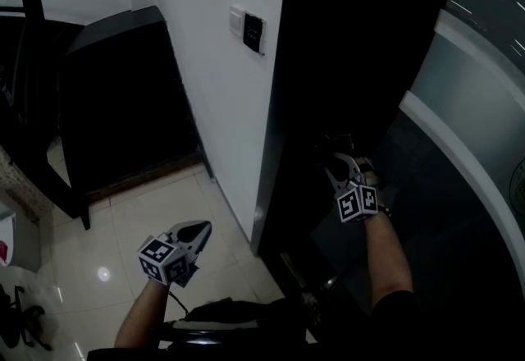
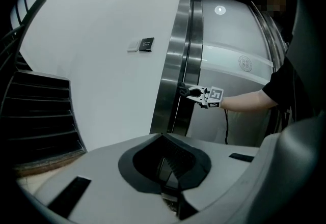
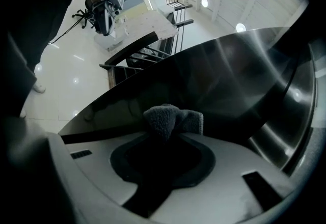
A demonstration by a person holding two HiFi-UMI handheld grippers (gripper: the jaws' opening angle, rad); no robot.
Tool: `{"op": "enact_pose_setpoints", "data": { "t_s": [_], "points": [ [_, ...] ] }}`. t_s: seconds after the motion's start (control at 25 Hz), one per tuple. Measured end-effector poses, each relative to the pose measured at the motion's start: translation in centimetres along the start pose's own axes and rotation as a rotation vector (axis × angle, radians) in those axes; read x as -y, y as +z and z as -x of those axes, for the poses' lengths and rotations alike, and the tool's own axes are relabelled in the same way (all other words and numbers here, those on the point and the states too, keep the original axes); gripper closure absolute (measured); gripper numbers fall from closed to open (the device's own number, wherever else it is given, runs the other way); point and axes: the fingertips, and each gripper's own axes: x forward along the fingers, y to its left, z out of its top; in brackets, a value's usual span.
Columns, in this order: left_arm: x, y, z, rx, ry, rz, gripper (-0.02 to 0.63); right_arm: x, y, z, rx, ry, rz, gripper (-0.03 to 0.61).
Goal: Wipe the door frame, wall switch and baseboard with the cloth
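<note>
The cloth (image 3: 170,118) is showing up charcoal grey. The door frame (image 2: 175,65) is gleaming in streaky brushed silver. The wall (image 1: 205,64) is reading plain white, and the wall switch (image 1: 253,31) is sitting black beside a white plate. The floor tiles (image 1: 123,244) are glowing glossy cream. The left gripper (image 1: 197,230) and right gripper (image 1: 338,156) are both wearing pale grey with black-and-white square markers.

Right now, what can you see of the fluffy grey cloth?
The fluffy grey cloth is soft, nubbly fabric, like a towel, bunched into a small folded wad. The right tool is clamped on its lower part, so only the top pokes out. It seems to press against the dark shiny metal door frame, partway up.
</note>
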Motion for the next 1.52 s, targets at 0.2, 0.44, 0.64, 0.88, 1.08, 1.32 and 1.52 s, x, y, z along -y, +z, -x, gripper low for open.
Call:
{"op": "enact_pose_setpoints", "data": {
  "t_s": [0.2, 0.44, 0.64, 0.88, 1.08, 1.32, 1.52],
  "points": [
    [0.3, -0.7, 0.1, -0.009, 0.008, 0.019, 0.612, -1.9, -0.8, -0.4, -0.011, 0.034, -0.016, 0.495],
    [-0.1, -1.3, 0.7, -0.014, 0.026, 0.030, 0.612, -3.9, -1.5, -0.8, -0.026, 0.073, -0.033, 0.495],
    [-0.4, -1.6, 0.9, -0.024, 0.037, 0.034, 0.612, -5.7, -2.1, -1.2, -0.042, 0.105, -0.053, 0.495],
    [-0.5, -2.0, 1.2, -0.034, 0.039, 0.032, 0.612, -7.9, -2.6, -1.6, -0.058, 0.145, -0.044, 0.495],
    [-0.5, -2.1, 1.4, -0.045, 0.049, 0.030, 0.612, -9.7, -3.2, -2.1, -0.076, 0.179, -0.023, 0.495],
    [-0.8, -2.6, 1.8, -0.057, 0.057, 0.033, 0.612, -11.4, -3.6, -2.8, -0.096, 0.205, -0.042, 0.495],
    [-0.8, -2.6, 1.9, -0.062, 0.050, 0.029, 0.612, -15.4, -3.5, -3.1, -0.134, 0.314, -0.041, 0.495]
  ]
}}
